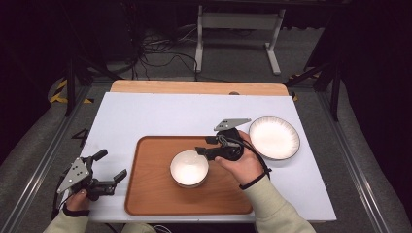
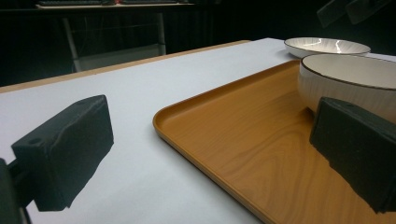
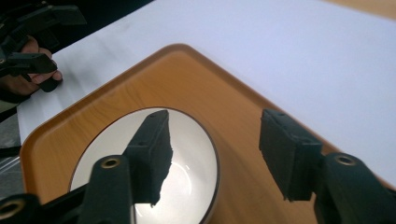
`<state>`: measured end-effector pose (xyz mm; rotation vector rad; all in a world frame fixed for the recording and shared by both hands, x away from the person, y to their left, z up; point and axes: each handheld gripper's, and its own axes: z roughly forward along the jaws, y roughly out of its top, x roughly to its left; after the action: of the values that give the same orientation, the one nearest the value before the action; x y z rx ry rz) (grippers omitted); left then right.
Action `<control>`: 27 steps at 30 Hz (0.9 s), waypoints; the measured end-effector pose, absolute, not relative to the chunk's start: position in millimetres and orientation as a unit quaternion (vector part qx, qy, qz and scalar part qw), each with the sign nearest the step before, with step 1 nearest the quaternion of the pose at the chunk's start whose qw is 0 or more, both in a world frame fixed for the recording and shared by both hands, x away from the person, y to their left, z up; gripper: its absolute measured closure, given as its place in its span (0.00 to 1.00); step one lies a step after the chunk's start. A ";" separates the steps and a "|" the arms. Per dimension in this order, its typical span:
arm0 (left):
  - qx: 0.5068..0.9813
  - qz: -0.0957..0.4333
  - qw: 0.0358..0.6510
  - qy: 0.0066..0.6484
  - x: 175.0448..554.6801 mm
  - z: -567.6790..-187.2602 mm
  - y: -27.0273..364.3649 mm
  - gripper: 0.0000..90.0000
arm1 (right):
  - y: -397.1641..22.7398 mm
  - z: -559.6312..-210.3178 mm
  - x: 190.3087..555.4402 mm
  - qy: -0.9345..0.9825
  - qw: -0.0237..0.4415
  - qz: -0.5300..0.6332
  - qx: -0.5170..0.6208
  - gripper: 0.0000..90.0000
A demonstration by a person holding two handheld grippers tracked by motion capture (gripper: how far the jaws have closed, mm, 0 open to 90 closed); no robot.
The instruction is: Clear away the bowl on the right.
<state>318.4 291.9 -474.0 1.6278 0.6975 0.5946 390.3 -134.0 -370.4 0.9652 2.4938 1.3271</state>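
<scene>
Two grippers, both spread wide and holding nothing, as far as we can see: right gripper (image 1: 200, 146) sits over the rim of the bowl (image 1: 189, 168) on the tray (image 1: 150, 194), left gripper (image 1: 111, 166) hangs off the counter's (image 1: 145, 111) near-left corner, plate (image 1: 274, 137) beside the tray.

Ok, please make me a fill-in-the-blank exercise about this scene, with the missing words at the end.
1. The white bowl stands on the wooden ____.
2. The plate lies on the white table, to the ____ of the tray in the high view.
3. The right gripper has its jaws ____, one of them over the bowl.
4. The left gripper is beside the tray's ____ edge.

Missing words: tray; right; open; left
</scene>
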 end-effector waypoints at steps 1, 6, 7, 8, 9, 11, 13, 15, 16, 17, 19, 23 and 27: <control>0.701 0.257 0.594 0.299 318.6 -473.9 292.2 0.00 | -136.0 -370.0 388.7 0.832 0.088 0.449 0.314 0.46; 0.702 0.256 0.594 0.299 318.6 -473.9 292.3 0.00 | -145.6 -369.7 378.1 0.813 0.129 0.486 0.292 0.41; 0.702 0.256 0.594 0.299 318.6 -473.9 292.3 0.00 | -150.1 -369.4 374.0 0.809 0.137 0.497 0.284 0.40; 0.701 0.256 0.594 0.300 318.4 -474.0 292.0 0.00 | -151.8 -369.1 372.7 0.807 0.142 0.500 0.281 0.38; 0.701 0.256 0.594 0.300 318.4 -474.0 292.0 0.00 | -151.8 -369.1 372.7 0.807 0.142 0.500 0.281 0.38; 0.702 0.256 0.594 0.299 318.6 -473.9 292.3 0.00 | -157.6 -368.0 369.1 0.800 0.162 0.512 0.269 0.35; 0.700 0.256 0.595 0.301 318.6 -474.1 291.9 0.00 | -164.4 -366.4 366.1 0.787 0.188 0.529 0.255 0.30; 0.700 0.255 0.595 0.301 318.7 -474.1 291.8 0.00 | -170.5 -365.0 363.8 0.778 0.207 0.542 0.242 0.30; 0.700 0.255 0.596 0.301 318.8 -474.1 291.8 0.00 | -173.9 -364.3 362.0 0.772 0.213 0.549 0.237 0.30; 0.700 0.254 0.595 0.301 318.8 -474.0 291.9 0.00 | -175.7 -364.1 361.1 0.769 0.216 0.555 0.233 0.29; 0.700 0.254 0.595 0.301 318.9 -474.0 291.9 0.00 | -180.3 -363.4 358.3 0.760 0.225 0.567 0.222 0.27; 0.700 0.254 0.595 0.301 318.8 -474.0 291.9 0.00 | -187.8 -361.7 352.8 0.749 0.247 0.577 0.212 0.23; 0.700 0.254 0.596 0.301 318.8 -474.1 291.9 0.00 | -195.8 -361.4 349.1 0.743 0.248 0.586 0.208 0.22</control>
<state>318.8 291.9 -474.1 1.6255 0.6997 0.5909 349.1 -195.8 -361.4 0.5676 2.0246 1.5961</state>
